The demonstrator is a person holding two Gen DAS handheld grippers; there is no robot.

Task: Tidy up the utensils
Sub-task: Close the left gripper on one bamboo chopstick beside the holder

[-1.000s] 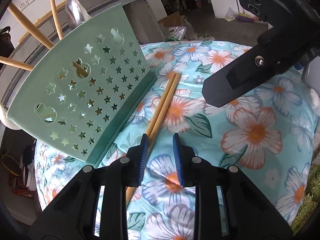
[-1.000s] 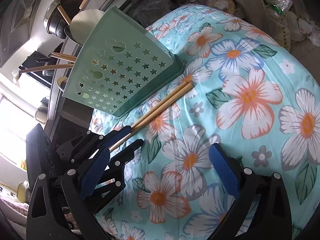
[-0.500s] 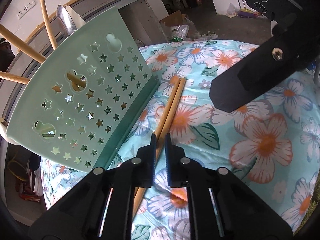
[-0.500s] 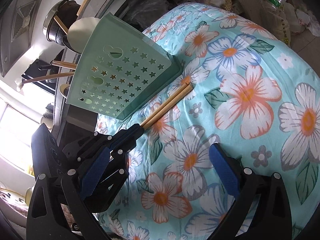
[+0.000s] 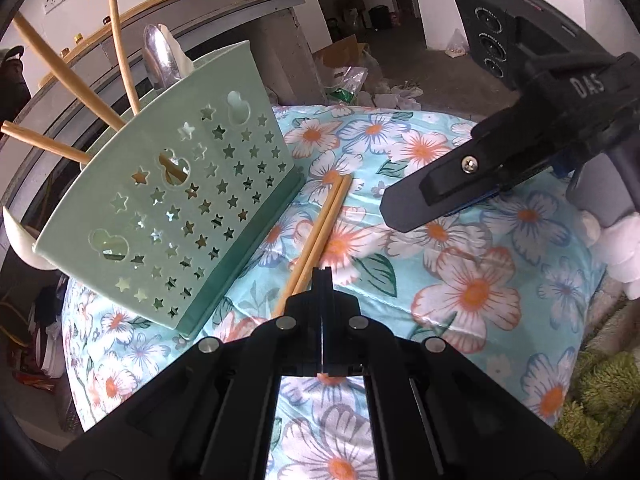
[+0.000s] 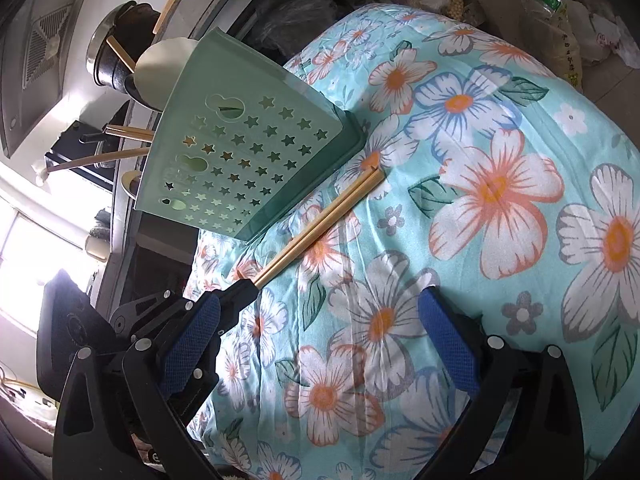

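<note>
Two wooden chopsticks (image 5: pixel 324 220) (image 6: pixel 320 224) lie side by side on the floral cloth, far ends touching the foot of a mint-green basket with star holes (image 5: pixel 180 208) (image 6: pixel 248 160). The basket leans back and holds other chopsticks (image 5: pixel 68 80), a metal spoon (image 5: pixel 158 56) and pale ladles. My left gripper (image 5: pixel 322 276) (image 6: pixel 244 292) is shut at the chopsticks' near ends. They run just left of its closed tips and under the left finger, and nothing shows between the pads. My right gripper (image 6: pixel 320 340) hangs open over the cloth, empty. One of its fingers (image 5: pixel 440 188) reaches in from the right.
The floral cloth (image 5: pixel 480 300) covers a rounded, soft surface that drops off on every side. A grey counter (image 5: pixel 240 12) curves behind the basket, with a dark pot (image 6: pixel 108 60) on it. A white fluffy thing (image 5: pixel 616 248) and a green rug (image 5: pixel 592 400) are at the right.
My left gripper's jaws have closed from a gap to fully shut, and it has lifted slightly. The chopsticks still lie on the cloth. My right gripper has stayed open and still.
</note>
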